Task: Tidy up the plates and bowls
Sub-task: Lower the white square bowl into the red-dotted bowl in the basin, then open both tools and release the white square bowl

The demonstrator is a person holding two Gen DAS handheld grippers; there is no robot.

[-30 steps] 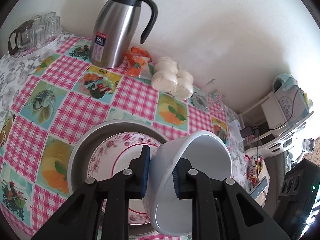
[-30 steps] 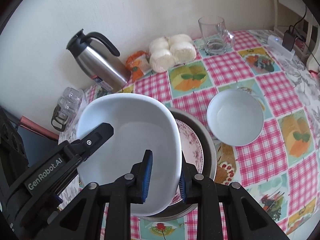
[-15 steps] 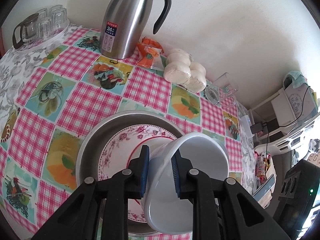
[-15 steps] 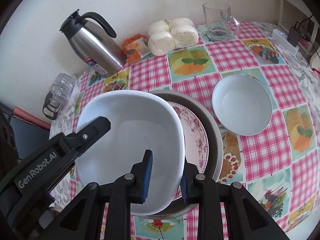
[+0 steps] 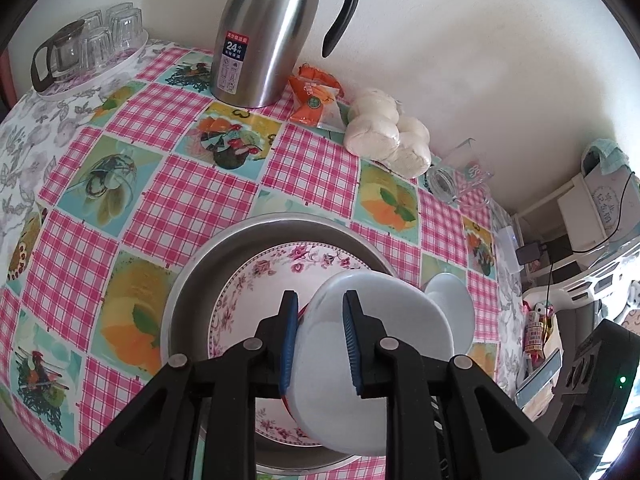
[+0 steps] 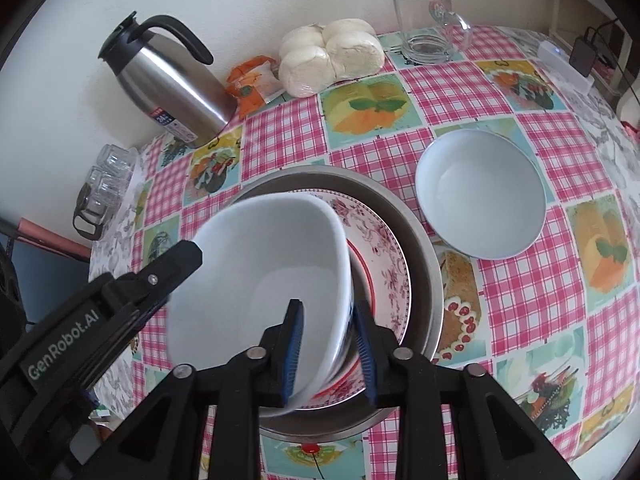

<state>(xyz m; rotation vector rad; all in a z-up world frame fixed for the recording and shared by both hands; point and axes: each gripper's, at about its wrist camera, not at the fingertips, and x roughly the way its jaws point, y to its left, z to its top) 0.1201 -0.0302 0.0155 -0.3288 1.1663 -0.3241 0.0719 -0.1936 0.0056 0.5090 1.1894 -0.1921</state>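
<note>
The large white bowl [image 6: 260,272] sits tilted over the floral plate [image 6: 384,256], which lies in the metal basin [image 6: 424,248] on the checked table [image 6: 440,88]. Both tongs straddle its rim: the left tongs [image 5: 318,344] on one side, narrowly set and close against the wall, the right tongs [image 6: 330,352] on the opposite side, their jaws just having been opening, a gap showing beside the rim. A smaller white bowl [image 6: 480,196] stands just beside the basin, with a steel thermos [image 6: 168,88], wrapped buns [image 6: 328,56] and a glass mug [image 6: 428,20] near the wall.
</note>
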